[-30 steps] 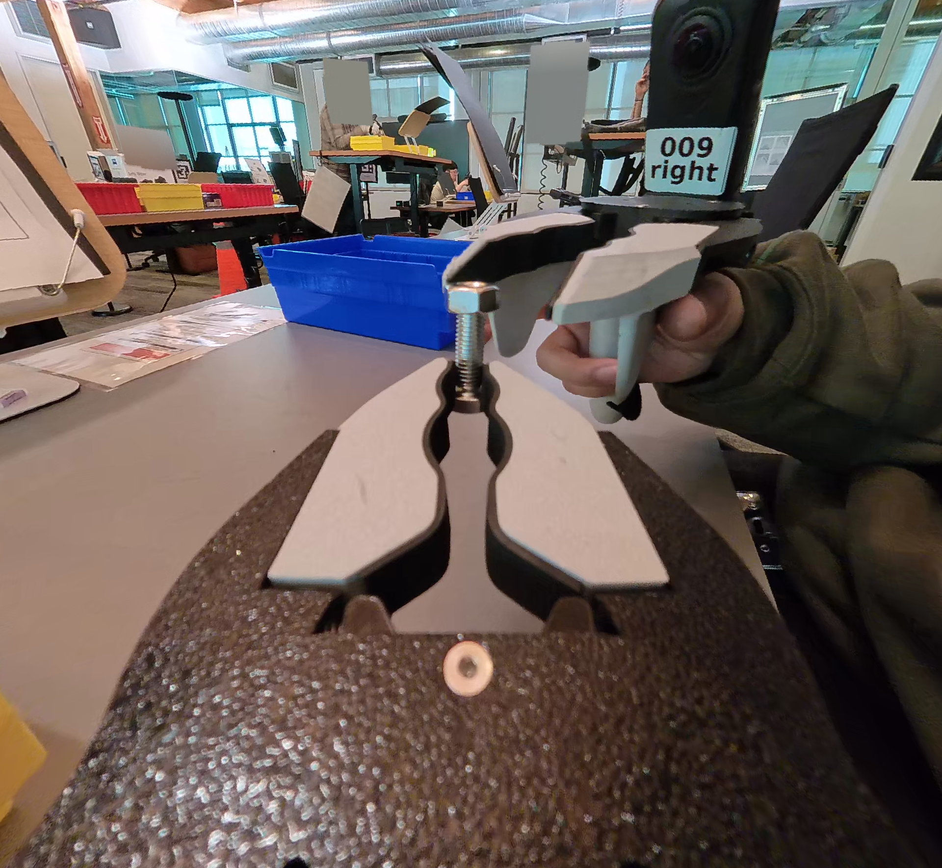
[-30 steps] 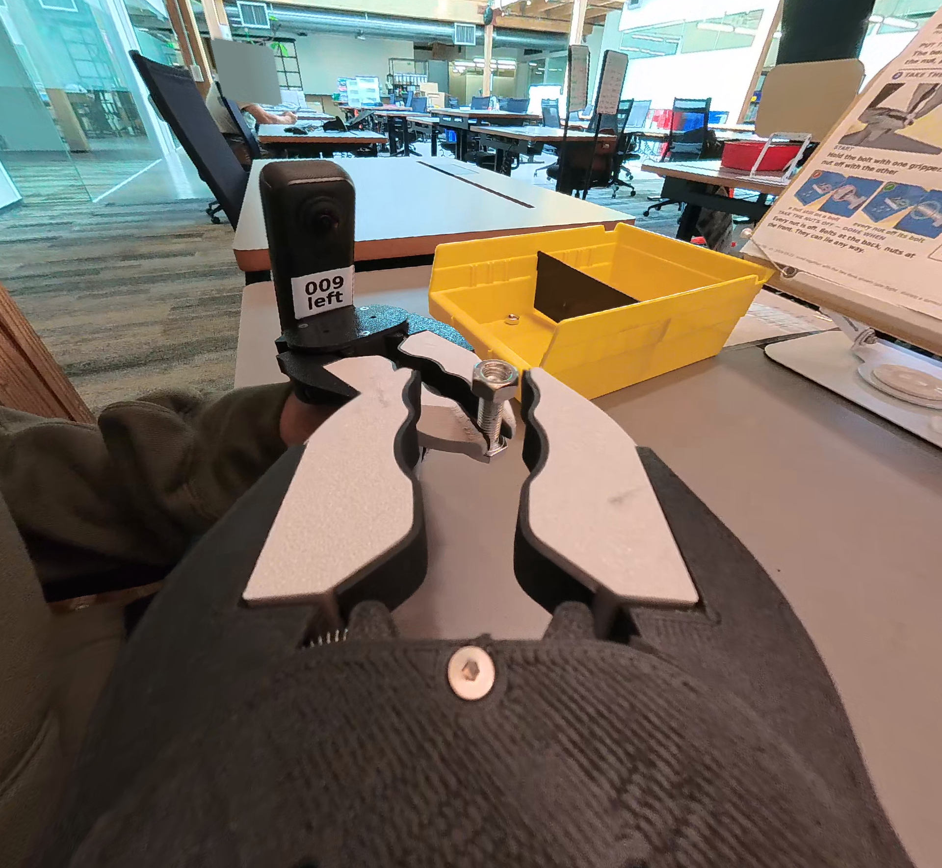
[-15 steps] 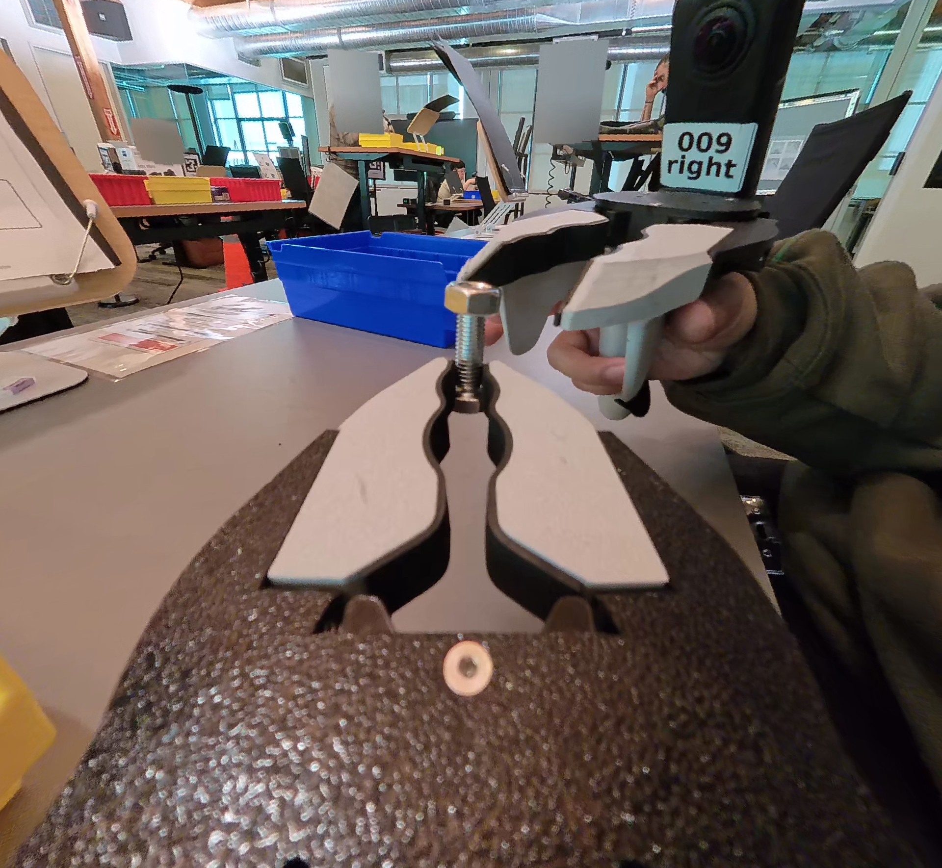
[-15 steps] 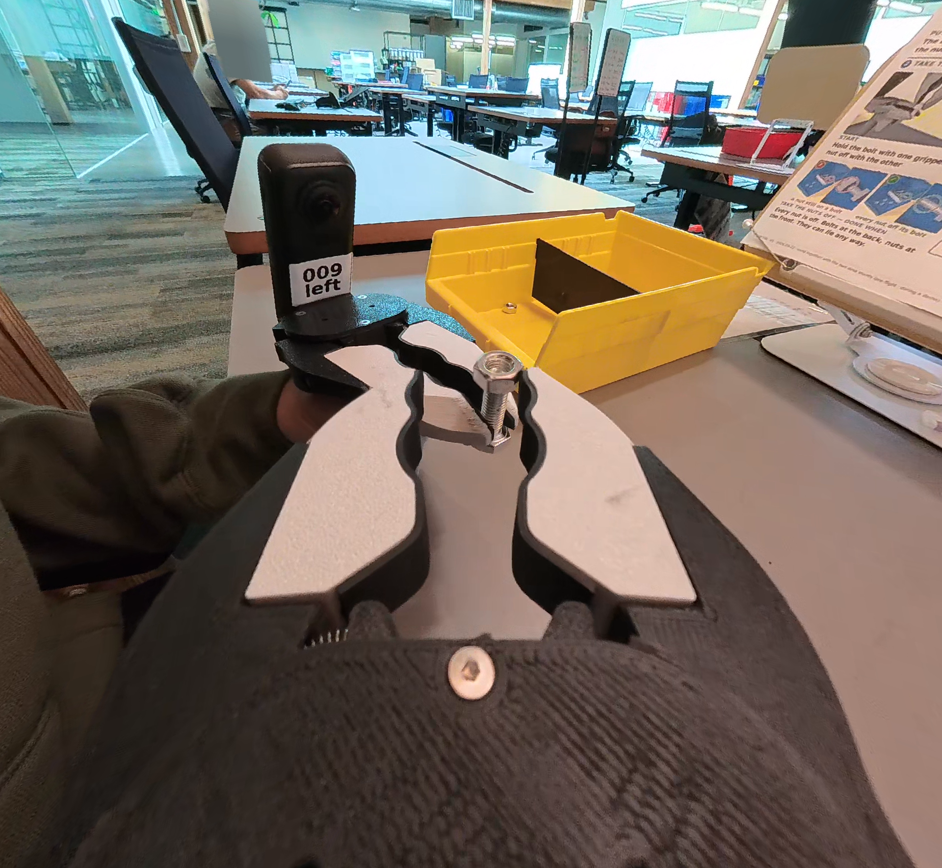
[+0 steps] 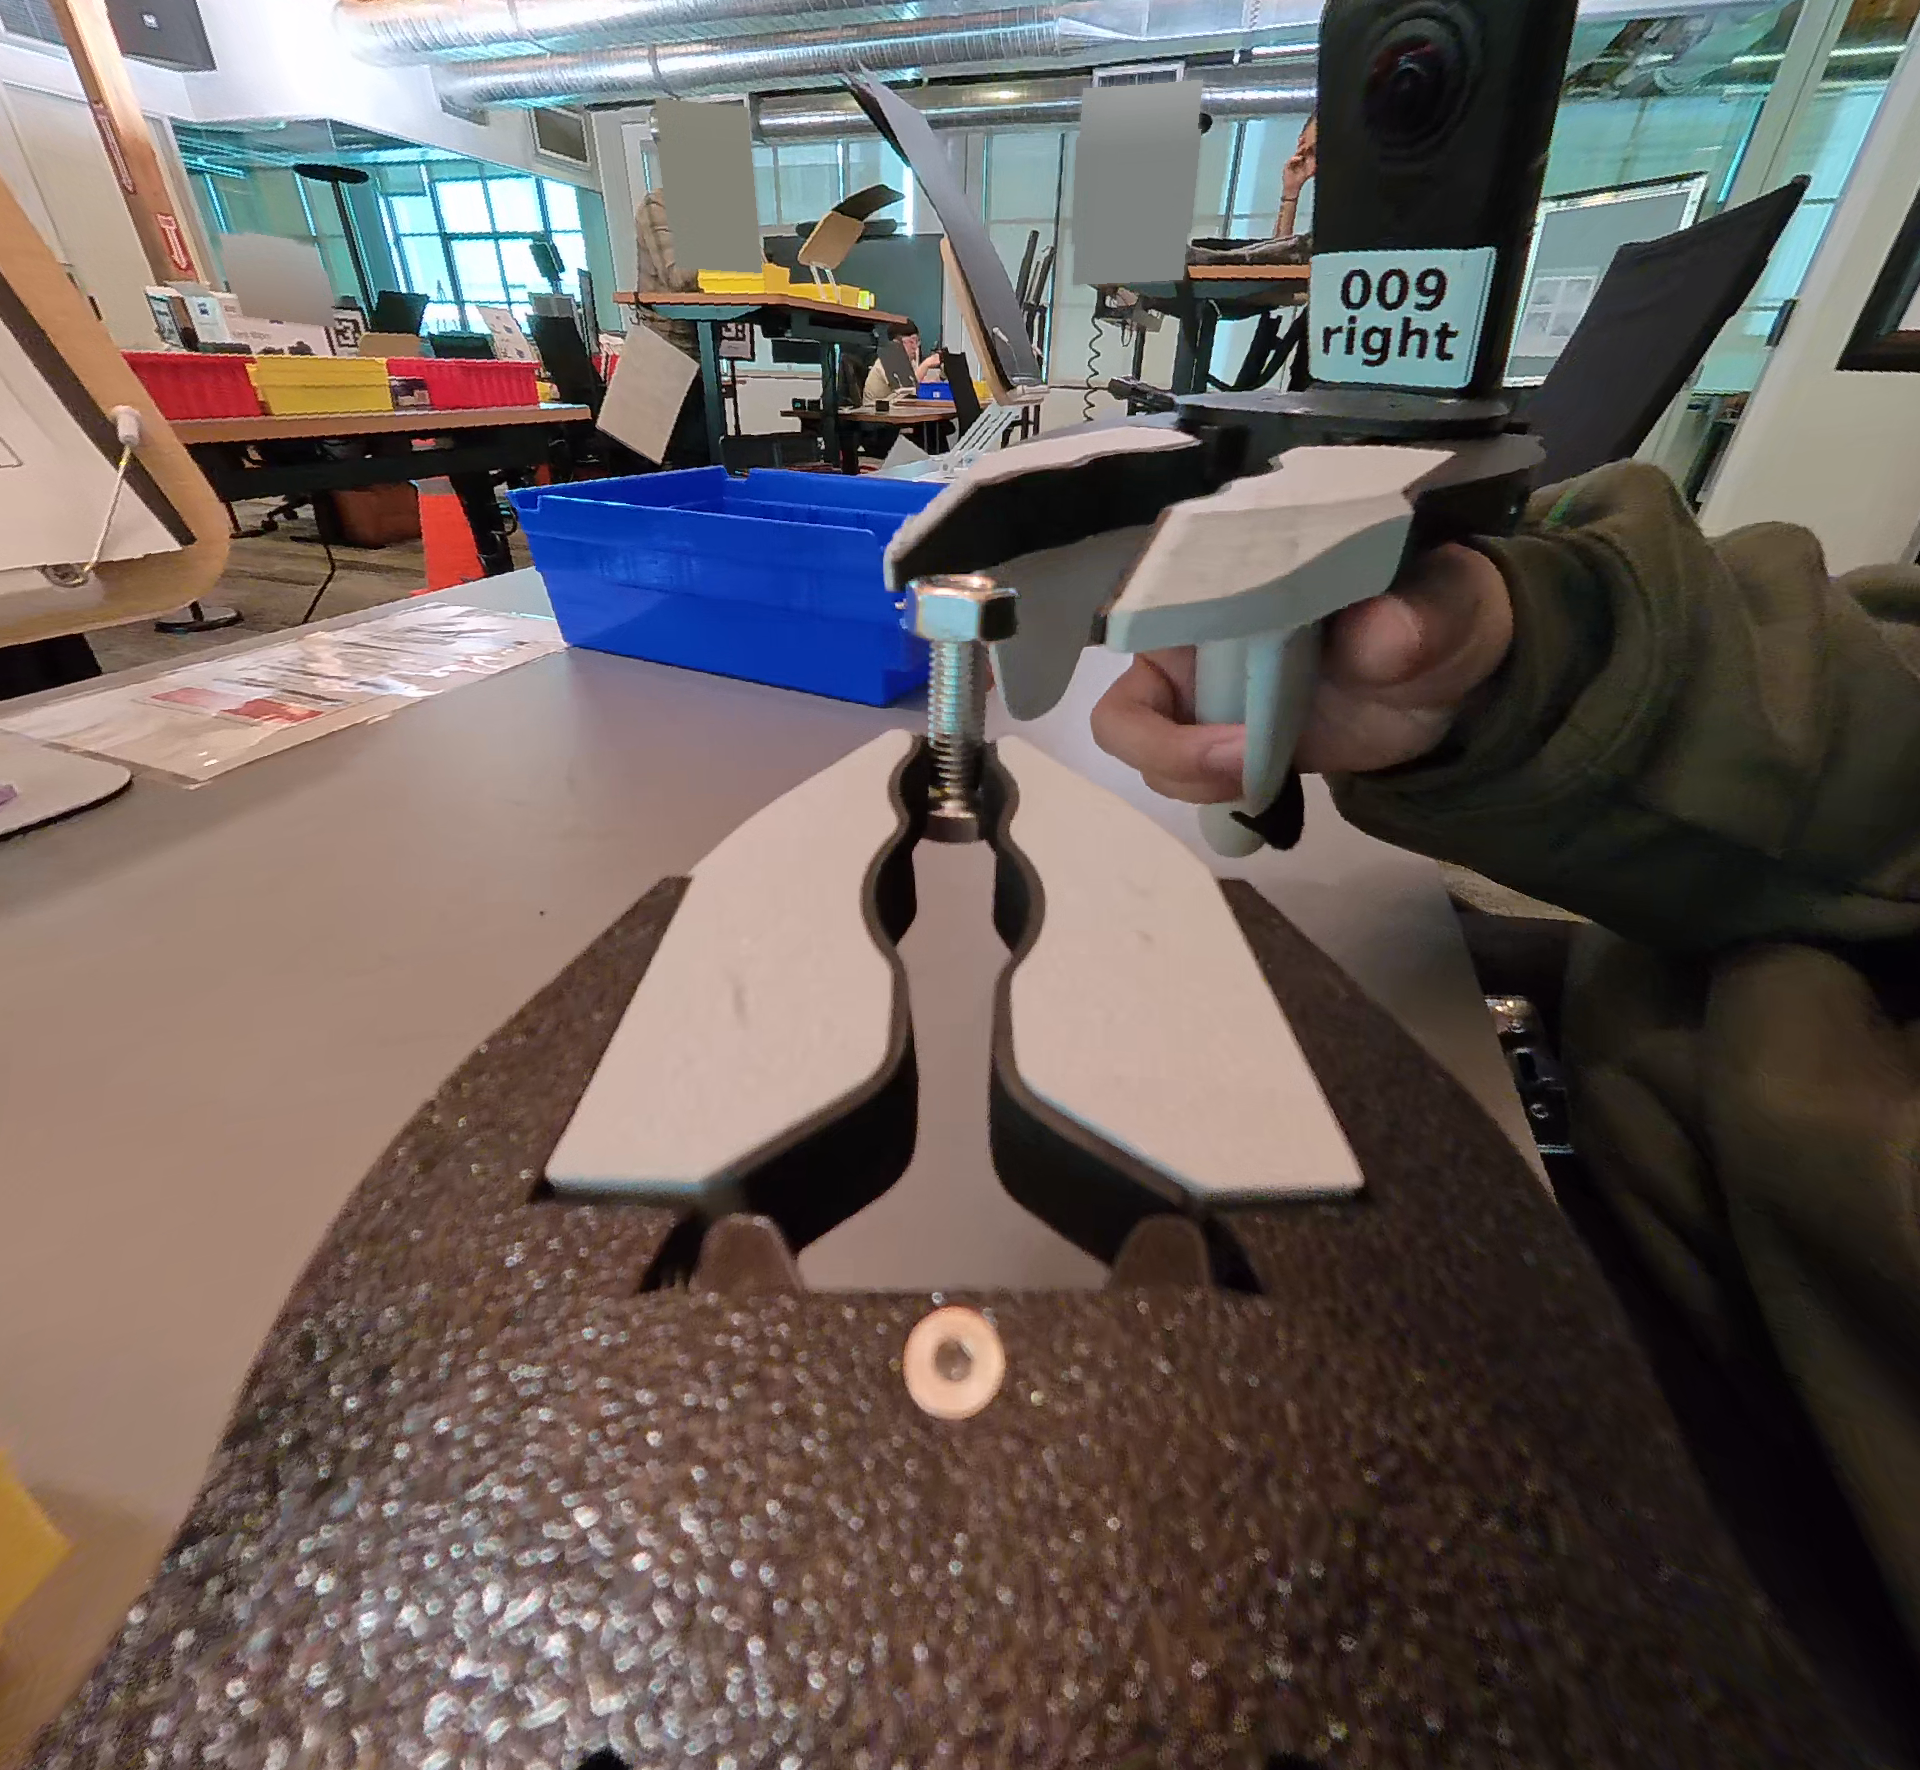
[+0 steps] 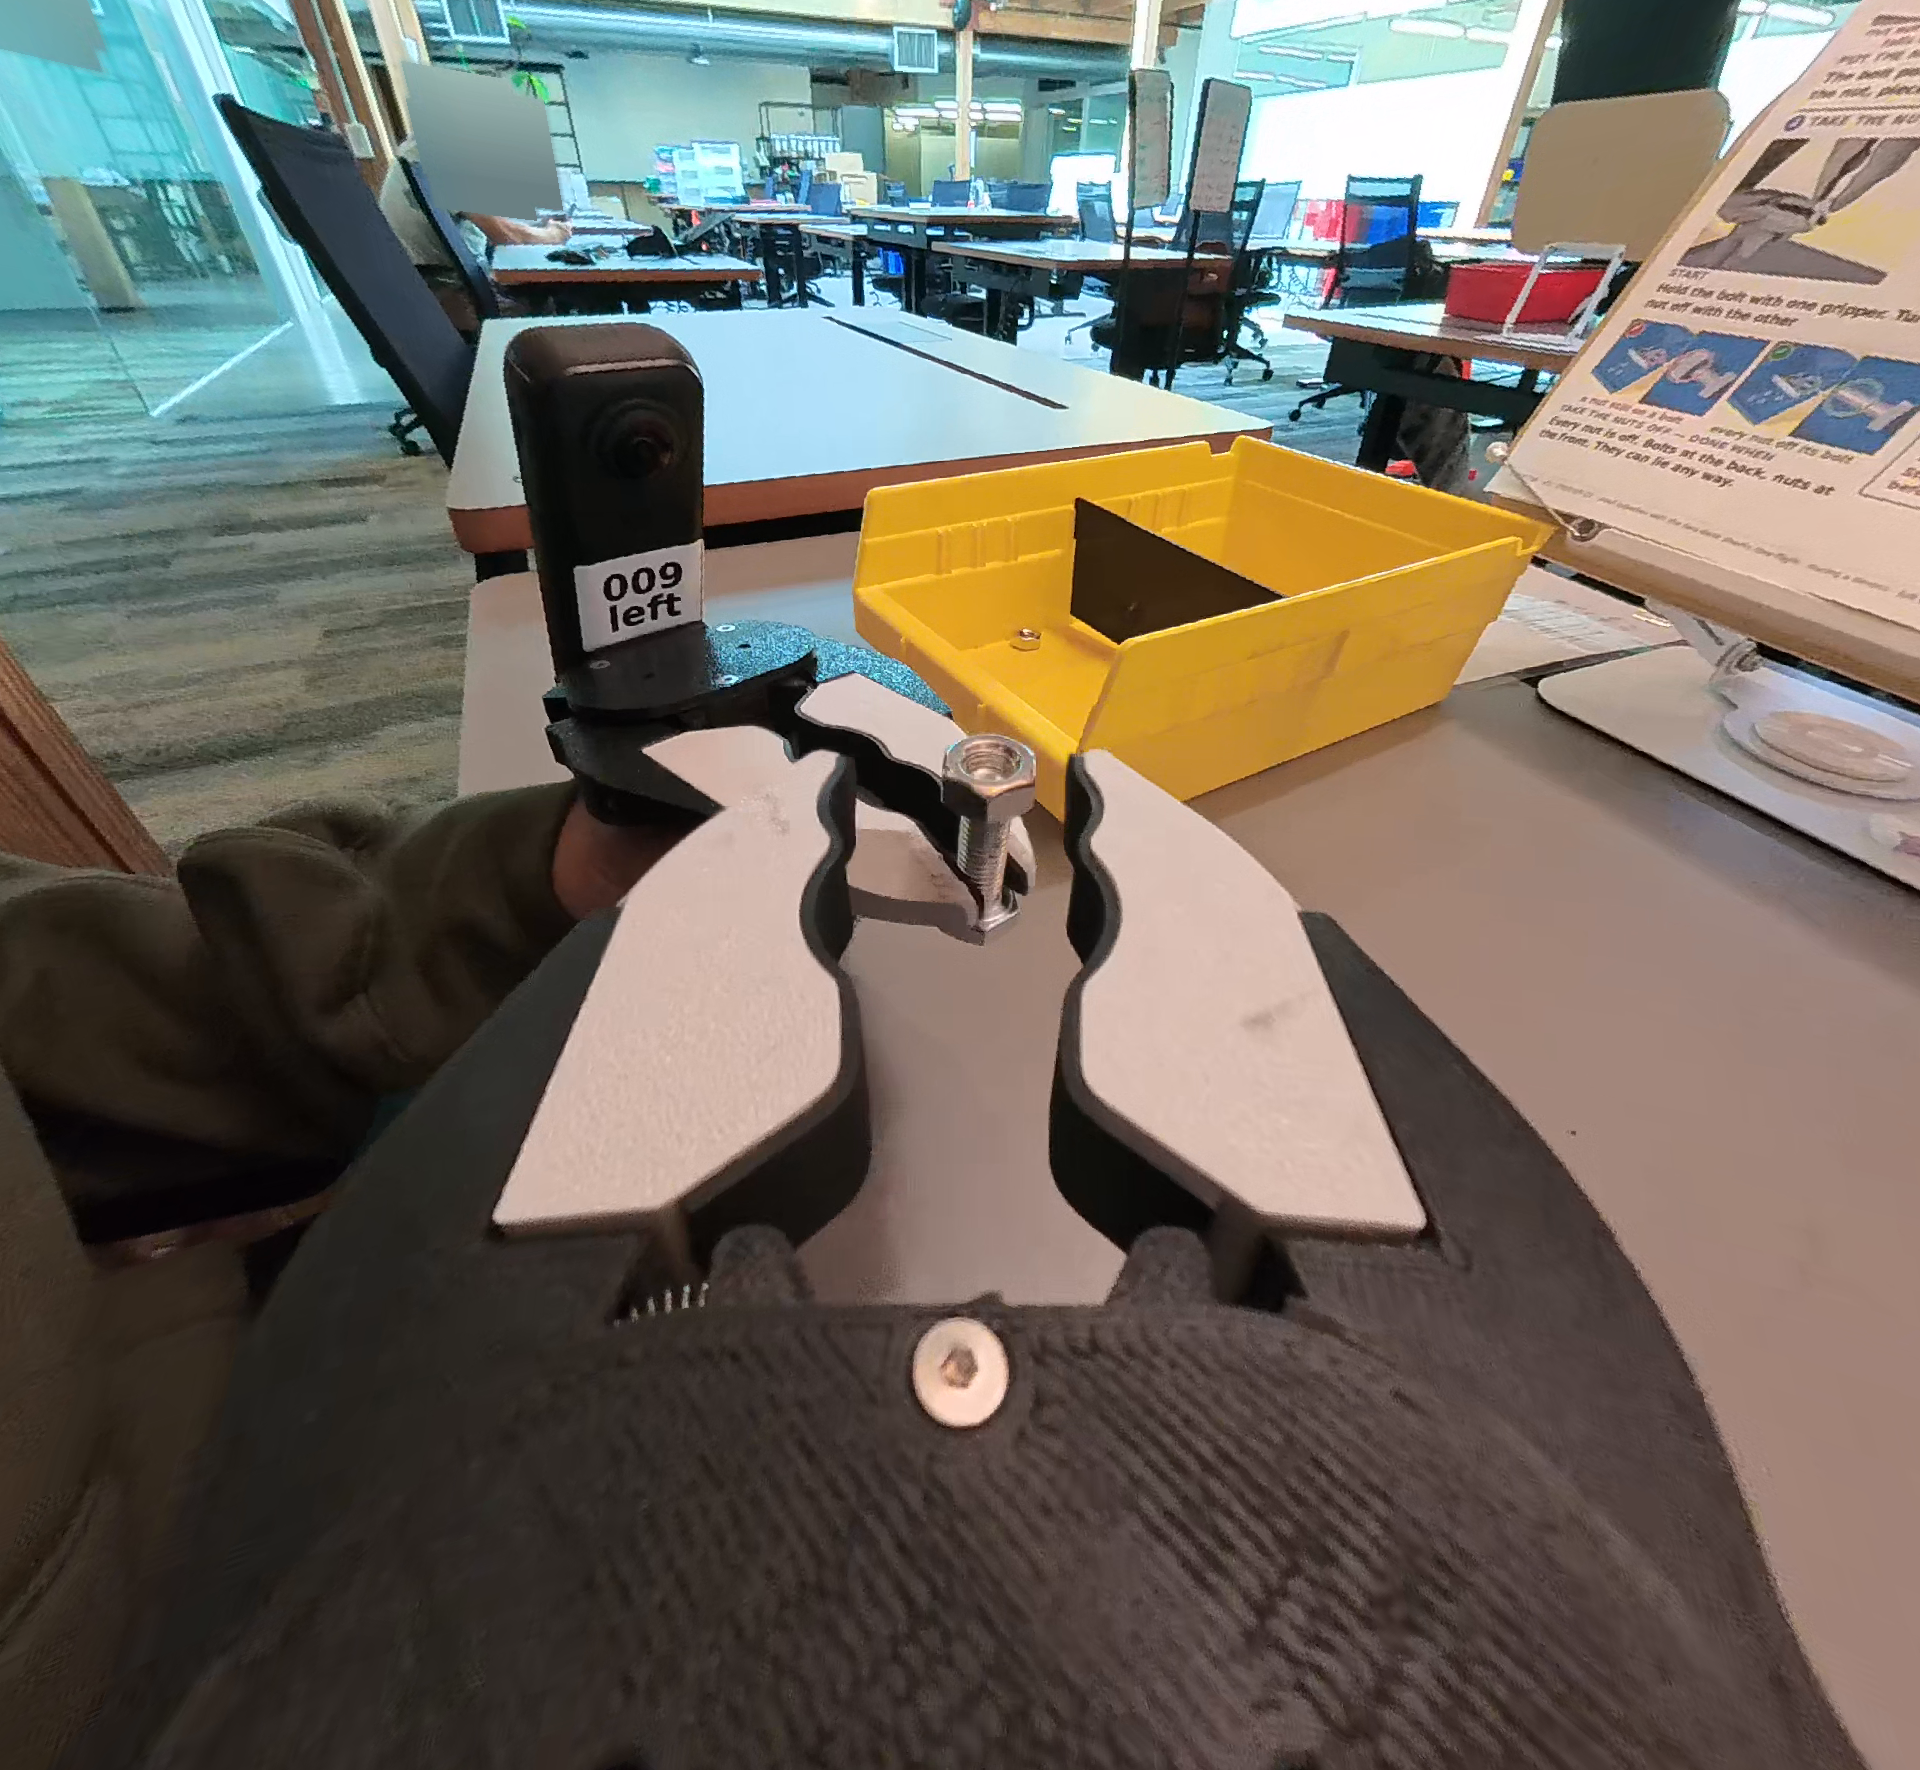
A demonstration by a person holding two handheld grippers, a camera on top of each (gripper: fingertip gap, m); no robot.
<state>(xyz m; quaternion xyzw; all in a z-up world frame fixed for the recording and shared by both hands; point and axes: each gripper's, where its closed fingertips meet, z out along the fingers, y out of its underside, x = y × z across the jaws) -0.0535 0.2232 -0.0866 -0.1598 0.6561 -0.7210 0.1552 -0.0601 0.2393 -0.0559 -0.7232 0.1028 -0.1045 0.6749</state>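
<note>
My left gripper (image 5: 951, 790) is shut on the head end of a silver bolt (image 5: 951, 712) and holds it upright above the grey table (image 5: 364, 889). A hex nut (image 5: 961, 606) sits at the top of the thread. My right gripper (image 6: 956, 775) is open, with one finger on each side of the nut (image 6: 989, 764) and a gap on both sides. In the left wrist view the right gripper (image 5: 1013, 598) reaches in from the right, held by a hand in an olive sleeve (image 5: 1662, 681). In the right wrist view the left gripper (image 6: 992, 899) comes in from the left.
A blue bin (image 5: 727, 567) stands on the table behind the bolt. A yellow bin (image 6: 1195, 671) with a black divider and a loose nut (image 6: 1027, 640) stands at the far right. An instruction board (image 6: 1766, 318) on a stand and a laminated sheet (image 5: 301, 671) are nearby. My two grippers' fingertips are within a few centimetres of each other.
Both grippers have drifted slightly together. The left stays shut on the bolt and the right stays open around the nut.
</note>
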